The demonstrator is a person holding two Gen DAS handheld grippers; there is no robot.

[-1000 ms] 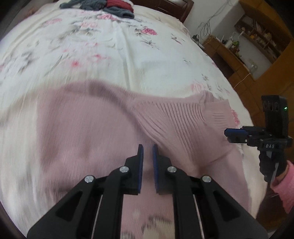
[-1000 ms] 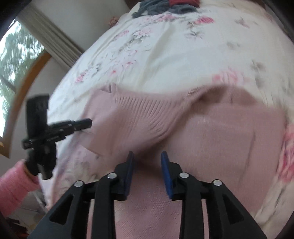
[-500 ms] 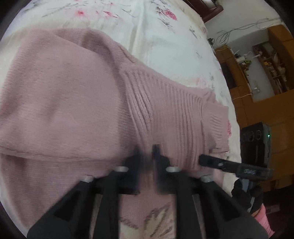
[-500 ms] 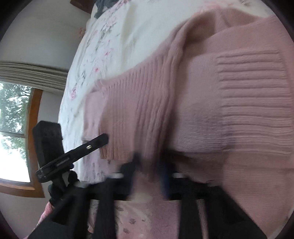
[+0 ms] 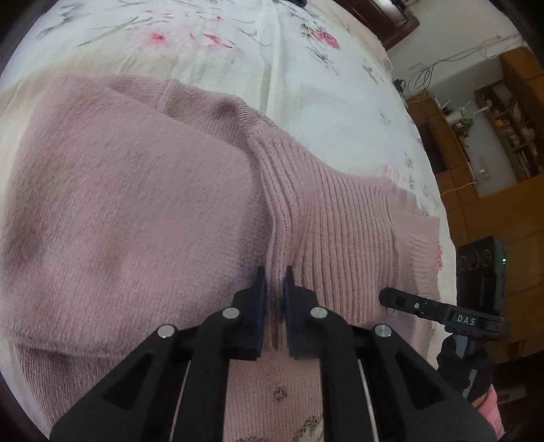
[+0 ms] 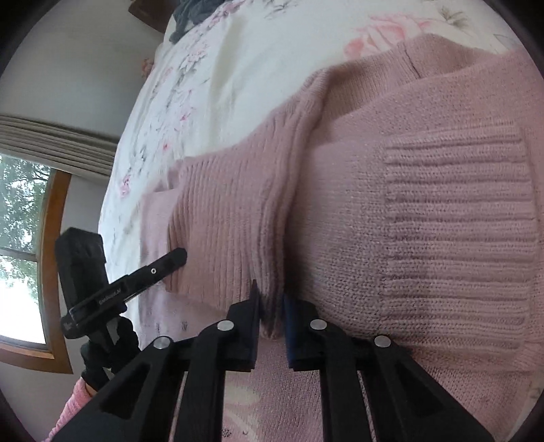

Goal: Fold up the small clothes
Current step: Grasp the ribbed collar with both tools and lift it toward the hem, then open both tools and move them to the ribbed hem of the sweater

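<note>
- Left gripper (image 5: 272,284), at the lower centre of the left wrist view, has its jaws drawn nearly together on a raised ridge of the pink sweater (image 5: 136,210); the knit stands up between the blue pads.
- Right gripper (image 6: 270,299), at the lower centre of the right wrist view, is pinched the same way on a fold of the sweater's ribbed band, with a tuck of knit showing between its fingers.
- Each gripper shows from the side in the other's view: the right one at the lower right of the left wrist view, its tip touching the ribbed edge; the left one at the left of the right wrist view, its tip against the band's corner.
- A gloved hand (image 5: 465,370) with a pink sleeve grips the right tool's handle at the lower right.
- The sweater fills the middle and lower part of both views, lying on a floral bedspread (image 5: 306,68), with a folded layer on top of the lower body.
- A ribbed cuff (image 6: 459,217) lies flat at the right of the right wrist view.
- Dark clothes (image 6: 193,13) sit at the far end of the bed, top of the frame.
- Wooden shelves (image 5: 503,112) stand at the upper right of the left wrist view; a window (image 6: 20,255) is at the left of the right wrist view.
</note>
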